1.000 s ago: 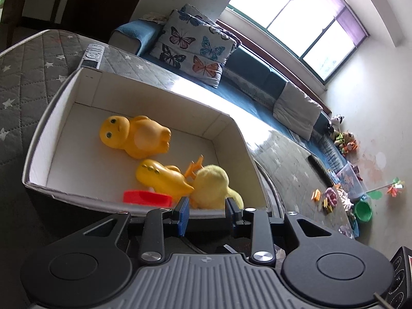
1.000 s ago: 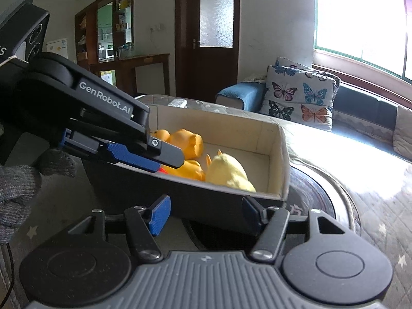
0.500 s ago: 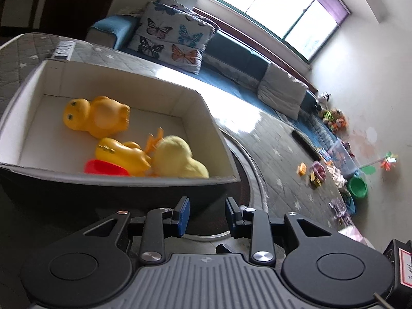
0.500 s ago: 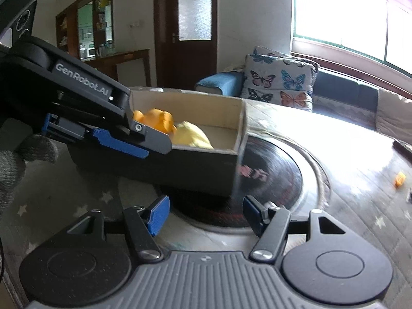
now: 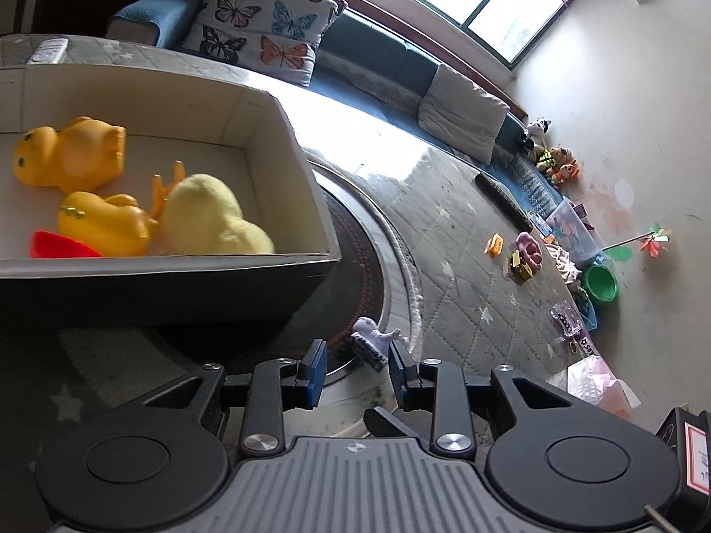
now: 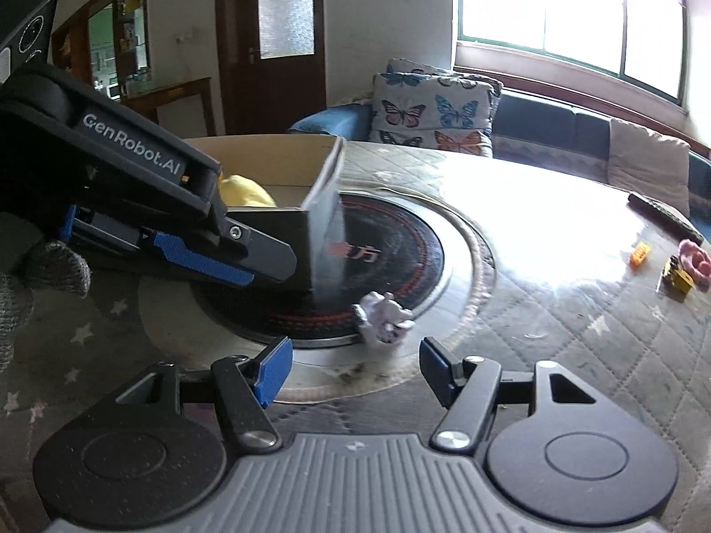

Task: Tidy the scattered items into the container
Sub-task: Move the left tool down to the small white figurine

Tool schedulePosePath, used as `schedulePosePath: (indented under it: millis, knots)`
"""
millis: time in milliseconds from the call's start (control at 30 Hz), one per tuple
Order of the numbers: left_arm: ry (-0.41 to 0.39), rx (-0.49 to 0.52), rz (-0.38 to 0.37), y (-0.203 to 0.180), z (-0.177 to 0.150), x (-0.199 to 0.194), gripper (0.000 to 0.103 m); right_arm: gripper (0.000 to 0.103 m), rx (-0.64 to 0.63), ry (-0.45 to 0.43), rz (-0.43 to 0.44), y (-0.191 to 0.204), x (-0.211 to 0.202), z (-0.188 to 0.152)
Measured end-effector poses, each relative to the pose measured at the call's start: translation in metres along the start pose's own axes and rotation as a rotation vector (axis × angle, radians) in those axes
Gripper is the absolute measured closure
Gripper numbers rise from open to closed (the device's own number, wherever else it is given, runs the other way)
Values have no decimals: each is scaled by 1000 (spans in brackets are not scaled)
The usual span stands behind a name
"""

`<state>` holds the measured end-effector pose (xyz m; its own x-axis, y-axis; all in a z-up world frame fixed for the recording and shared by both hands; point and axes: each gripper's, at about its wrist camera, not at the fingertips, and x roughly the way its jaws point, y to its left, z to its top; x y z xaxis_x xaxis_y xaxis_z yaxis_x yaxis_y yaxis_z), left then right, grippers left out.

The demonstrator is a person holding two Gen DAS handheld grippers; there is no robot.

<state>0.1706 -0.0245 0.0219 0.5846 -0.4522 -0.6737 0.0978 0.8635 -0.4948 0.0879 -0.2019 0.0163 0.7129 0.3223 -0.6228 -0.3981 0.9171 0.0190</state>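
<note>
Left gripper [image 5: 357,371] part open, holding nothing, small white toy [image 5: 372,341] just ahead on worktop [image 5: 453,275]. Right gripper [image 6: 355,368] spread wide, empty, same toy [image 6: 385,317] just past tips. Box [image 5: 284,142] beside toy, yellow ducks [image 5: 71,157] inside.

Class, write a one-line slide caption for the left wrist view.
Open left gripper approaches a small white toy beside the cardboard box holding yellow ducks.
</note>
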Motion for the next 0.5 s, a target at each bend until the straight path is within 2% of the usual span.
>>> schedulePosePath:
  millis: [333,500]
  knots:
    - [9,-64,8,-7,15,32,69,41,17,18,1,-14,18,1]
    - [17,-94,4,-8,17,45,69,49,9,20,9,-14,25,5]
